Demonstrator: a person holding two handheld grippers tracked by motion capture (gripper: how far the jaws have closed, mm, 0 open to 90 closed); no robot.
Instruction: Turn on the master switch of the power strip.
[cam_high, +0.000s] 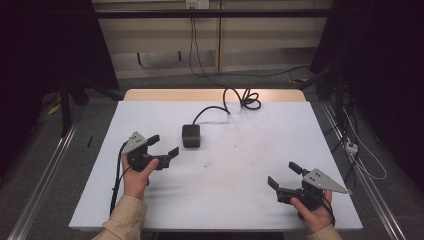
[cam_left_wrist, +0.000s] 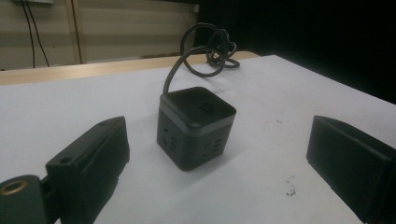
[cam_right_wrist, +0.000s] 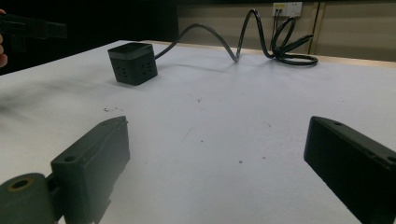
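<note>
A black cube power socket (cam_high: 190, 135) stands on the white table top (cam_high: 235, 190), left of centre. Its black cable (cam_high: 235, 102) runs back and coils near the far edge. My left gripper (cam_high: 166, 144) is open, just left of the cube and aimed at it. In the left gripper view the cube (cam_left_wrist: 196, 128) sits a short way ahead between the spread fingers (cam_left_wrist: 93, 158), untouched. My right gripper (cam_high: 281, 173) is open at the near right, with nothing in it. In the right gripper view the cube (cam_right_wrist: 133, 63) is far off at the upper left, and the cable (cam_right_wrist: 261, 42) loops behind it.
A bare wooden strip (cam_high: 210, 94) borders the table's far edge. A wall outlet (cam_high: 196, 4) takes cables at the back. Metal rails run along the floor on both sides, and a plug strip (cam_high: 352, 146) with loose wires lies on the floor at the right.
</note>
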